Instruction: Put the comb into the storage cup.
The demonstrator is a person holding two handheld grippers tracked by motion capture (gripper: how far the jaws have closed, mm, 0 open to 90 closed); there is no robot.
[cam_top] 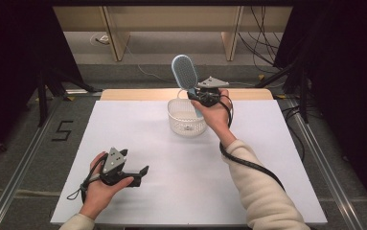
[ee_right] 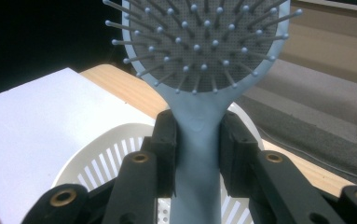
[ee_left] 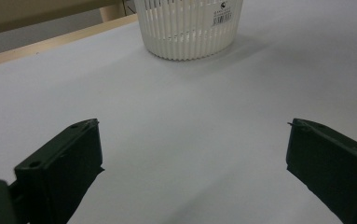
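Two grippers over one white table (cam_top: 138, 143), and the whole matter now is hairbrush against basket; the white slatted basket (cam_top: 186, 117) stands on the far half of the table, just right of its middle, open mouth up; the right gripper (cam_top: 201, 96) hangs right beside the basket's far right rim, and its jaws are clamped on the pale blue hairbrush (cam_top: 185, 73) at the neck, where handle meets head; in the right gripper view the two black pads press the handle (ee_right: 198, 154) from either side, bristled head (ee_right: 199, 42) standing up above them, handle running down below them toward the basket's open mouth (ee_right: 115, 154); so the long axis is nearly upright, leaning a touch to the left in the high view, head high, handle end low over the basket's right side; the drop, as I read it, calls for a straight descent, handle first, and the head is wide enough to catch the rim if the brush drifts; the right hand is plainly the nearer one; the left gripper (cam_top: 140, 173) rests low at the near left, well apart from the basket, jaws spread wide with nothing between them, bare table showing between the pads (ee_left: 64, 163) in its own view; smallest of all, the writing: a white barcode sticker (ee_left: 223, 16) on the basket wall facing the left gripper, print too fine to read; and off the table, a dark "5" (cam_top: 62, 130) marked on the grey floor at the left.
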